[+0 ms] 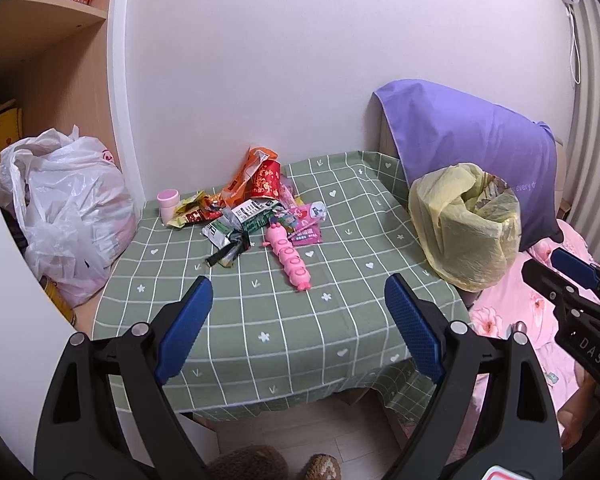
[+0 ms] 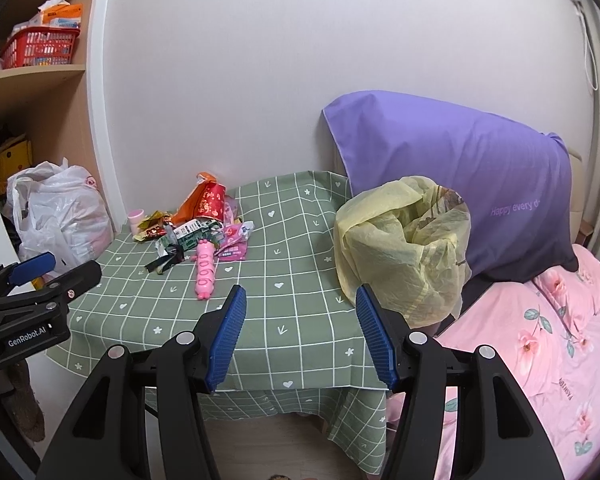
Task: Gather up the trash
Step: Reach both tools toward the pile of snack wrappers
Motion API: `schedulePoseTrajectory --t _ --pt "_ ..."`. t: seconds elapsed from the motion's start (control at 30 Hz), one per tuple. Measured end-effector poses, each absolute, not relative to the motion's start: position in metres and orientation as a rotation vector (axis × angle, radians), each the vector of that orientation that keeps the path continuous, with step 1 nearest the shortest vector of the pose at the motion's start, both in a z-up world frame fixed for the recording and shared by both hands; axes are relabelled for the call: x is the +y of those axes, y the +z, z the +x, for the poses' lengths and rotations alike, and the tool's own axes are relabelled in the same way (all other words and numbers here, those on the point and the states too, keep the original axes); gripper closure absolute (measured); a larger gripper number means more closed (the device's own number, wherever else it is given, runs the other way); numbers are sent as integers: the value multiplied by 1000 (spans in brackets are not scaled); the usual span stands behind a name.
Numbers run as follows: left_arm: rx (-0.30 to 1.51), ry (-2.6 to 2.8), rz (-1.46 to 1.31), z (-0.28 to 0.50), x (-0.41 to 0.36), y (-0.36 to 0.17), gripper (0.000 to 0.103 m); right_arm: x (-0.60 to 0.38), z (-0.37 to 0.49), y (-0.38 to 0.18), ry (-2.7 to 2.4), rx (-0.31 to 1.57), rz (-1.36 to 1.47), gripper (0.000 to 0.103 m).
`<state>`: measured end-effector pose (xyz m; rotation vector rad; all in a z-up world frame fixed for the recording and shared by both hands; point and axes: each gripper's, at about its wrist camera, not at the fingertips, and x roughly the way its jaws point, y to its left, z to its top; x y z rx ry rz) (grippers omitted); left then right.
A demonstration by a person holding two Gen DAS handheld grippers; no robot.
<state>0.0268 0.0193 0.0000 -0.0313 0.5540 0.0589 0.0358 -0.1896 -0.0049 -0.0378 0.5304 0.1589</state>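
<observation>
Left tongs (image 1: 298, 312) and right tongs (image 2: 300, 330) nearest, both spread wide, holding nothing, held back off surface (image 1: 300, 344) edge, likely lining up. Wrapper pile (image 1: 244, 208) at 11 o'clock; yellow-lined bin (image 1: 466, 224) at 2 o'clock, mouth tipped toward trash.

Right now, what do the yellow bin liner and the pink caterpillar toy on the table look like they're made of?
Yellow bin liner: thin, slightly see-through plastic film, crinkled and matte. Pink caterpillar toy: apparently hard moulded plastic, smooth with a slight sheen; its segments hold a rigid shape.
</observation>
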Motion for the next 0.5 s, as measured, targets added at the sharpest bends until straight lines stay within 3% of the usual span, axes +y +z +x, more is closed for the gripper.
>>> schedulePoseTrajectory --t 0.5 --pt "607 75 -103 148 100 -23 15 -178 161 -33 216 589 -17 49"
